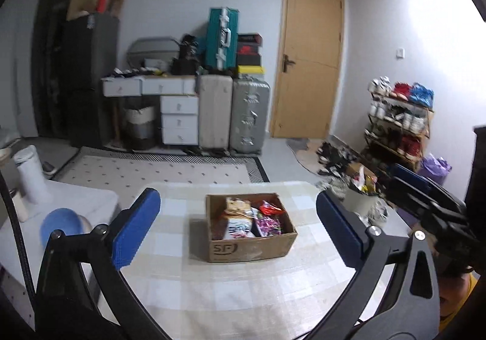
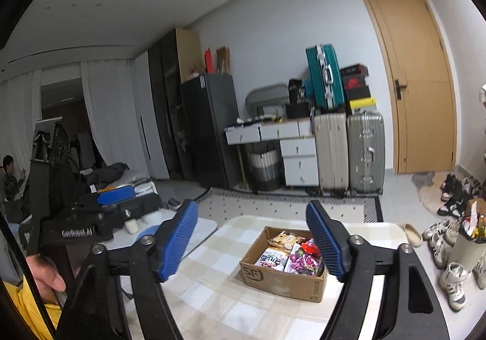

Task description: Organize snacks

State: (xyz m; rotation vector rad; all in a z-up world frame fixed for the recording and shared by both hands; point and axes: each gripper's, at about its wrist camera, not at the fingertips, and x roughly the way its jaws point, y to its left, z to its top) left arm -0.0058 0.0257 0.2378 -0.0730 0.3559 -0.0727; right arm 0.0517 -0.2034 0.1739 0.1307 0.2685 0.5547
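Blue-padded fingers [image 1: 133, 230] frame the left wrist view, and the left gripper [image 1: 240, 227] is spread wide with nothing between its pads. Straight ahead of it, centred in that gap, sits the cardboard box [image 1: 252, 249] of snacks [image 1: 252, 220] on the checked tablecloth [image 1: 243, 294]. Its long axis runs across the left gripper's line of reach, with 1 printed side wall facing the tool.

From the right gripper [image 2: 252, 241], also wide and empty, the box [image 2: 285, 280] lies ahead and slightly toward its right finger, turned corner-on. Packets [image 2: 291, 255] fill it loosely; at least 4 show.

By my judgement the left gripper is squarer to the box, and neither is clearly nearer, so a straight forward-and-down reach from it looks simplest.

Beyond the table's far right corner stands a white cup [image 1: 360, 203] stuffed with wrappers, near the right gripper's body.
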